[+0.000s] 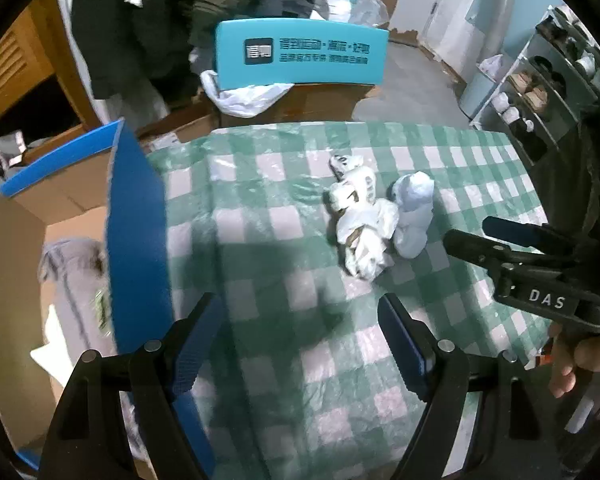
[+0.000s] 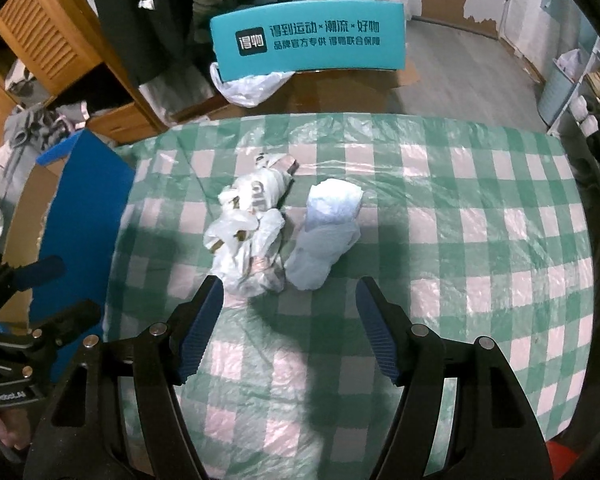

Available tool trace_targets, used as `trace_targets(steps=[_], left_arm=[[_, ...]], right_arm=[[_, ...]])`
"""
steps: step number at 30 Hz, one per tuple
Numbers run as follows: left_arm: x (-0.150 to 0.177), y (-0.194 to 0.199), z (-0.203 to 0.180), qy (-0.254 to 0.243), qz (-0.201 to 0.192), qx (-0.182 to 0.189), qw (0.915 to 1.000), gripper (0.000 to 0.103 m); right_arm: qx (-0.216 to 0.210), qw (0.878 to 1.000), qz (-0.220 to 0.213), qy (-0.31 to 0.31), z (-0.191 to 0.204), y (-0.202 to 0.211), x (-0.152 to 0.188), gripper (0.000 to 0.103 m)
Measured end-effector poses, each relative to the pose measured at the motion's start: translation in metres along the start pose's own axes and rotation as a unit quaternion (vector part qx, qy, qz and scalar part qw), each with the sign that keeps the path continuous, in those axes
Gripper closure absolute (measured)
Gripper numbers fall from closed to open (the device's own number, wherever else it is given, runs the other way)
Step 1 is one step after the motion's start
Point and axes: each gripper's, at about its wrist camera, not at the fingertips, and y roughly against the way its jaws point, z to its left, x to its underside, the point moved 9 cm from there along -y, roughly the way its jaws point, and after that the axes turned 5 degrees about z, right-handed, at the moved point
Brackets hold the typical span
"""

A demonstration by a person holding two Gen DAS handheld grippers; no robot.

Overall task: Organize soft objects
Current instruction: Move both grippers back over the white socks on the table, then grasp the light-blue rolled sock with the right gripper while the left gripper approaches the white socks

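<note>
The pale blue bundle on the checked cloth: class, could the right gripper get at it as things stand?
Probably yes. The right gripper is open and faces the pale blue bundle over bare tablecloth. Only the crumpled white plastic bag crowds the bundle's left side, so the left jaw might catch it.

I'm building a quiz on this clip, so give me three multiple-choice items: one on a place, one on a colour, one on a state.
1. Where does the open cardboard box stand?
A. left of the table
B. on the table
C. right of the table

2. What colours is the checked tablecloth?
A. red and white
B. green and white
C. blue and yellow

3. How is the right gripper?
A. shut on a bundle
B. open, holding nothing
C. shut and empty

Answers: 1 A, the box sits past the table's left edge. 2 B, green and white squares show. 3 B, its fingers are spread just short of the crumpled white bundle and the pale blue bundle.
</note>
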Motion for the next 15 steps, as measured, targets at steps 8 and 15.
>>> trace_targets(steps=[8, 15], left_arm=[[-0.021, -0.024, -0.004, 0.015, 0.009, 0.02, 0.9996, 0.021], [-0.036, -0.047, -0.004, 0.017, 0.024, 0.031, 0.9991, 0.021]], right_arm=[[0.007, 0.999, 0.016, -0.029, -0.023, -0.02, -0.009, 0.035], [0.008, 0.999, 0.024, -0.042, -0.036, -0.04, -0.02, 0.035]])
